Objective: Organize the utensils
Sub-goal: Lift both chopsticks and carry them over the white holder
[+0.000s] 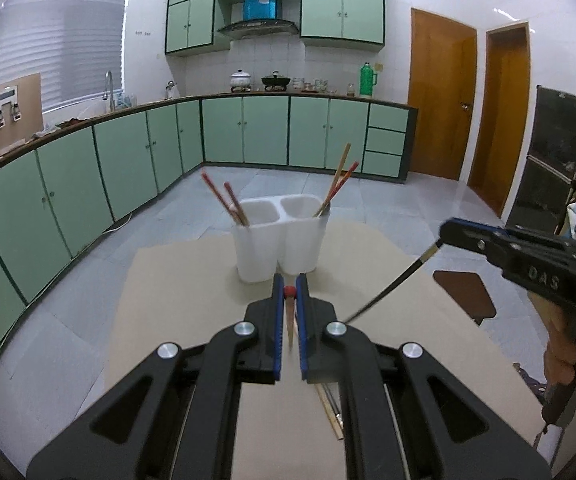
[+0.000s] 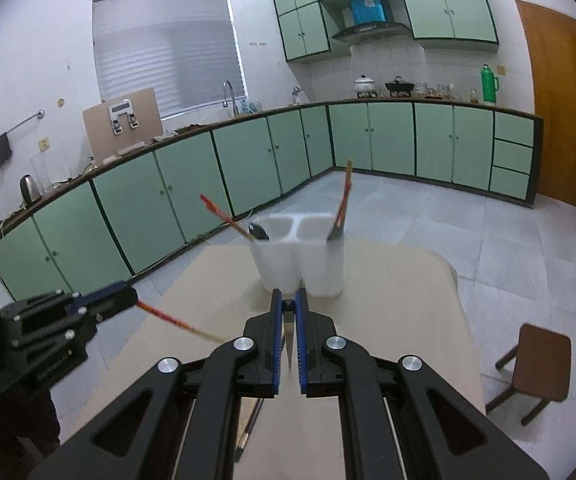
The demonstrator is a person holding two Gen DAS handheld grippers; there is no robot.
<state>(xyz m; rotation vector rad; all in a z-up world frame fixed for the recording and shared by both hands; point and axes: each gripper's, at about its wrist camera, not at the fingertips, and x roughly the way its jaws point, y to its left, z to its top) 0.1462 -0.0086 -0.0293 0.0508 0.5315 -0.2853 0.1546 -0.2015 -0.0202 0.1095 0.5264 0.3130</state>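
A: Left wrist view had the table (image 1: 192,280) under its tan cardboard cover, and near the far edge sat the white two-compartment holder (image 1: 280,240). Red chopsticks leaned out of its left cup, red and bamboo ones out of its right. Being light and close to the edge, it could have tipped or slid if you had knocked its rim with a long stick.

B: And my two tools?

A: Your left gripper (image 1: 289,292) was clamped shut on a red-tipped chopstick (image 1: 290,320), pinched near its red end so that the long pale end hung down toward you. Your right gripper (image 2: 288,304) was clamped just as tightly on a dark chopstick (image 1: 391,280), also held near one end. With that much stick hanging free, each could have pivoted in the pads or slipped out as you swung it over a cup.

B: Anything between them?

A: The right wrist view showed the red stick's free end reaching close to your right gripper. You could have crossed the two sticks and levered one loose.

B: What was left on the table?

A: A few more chopsticks (image 1: 329,412) lay under your left gripper, partly hidden. A trailing tip could have swept them off.
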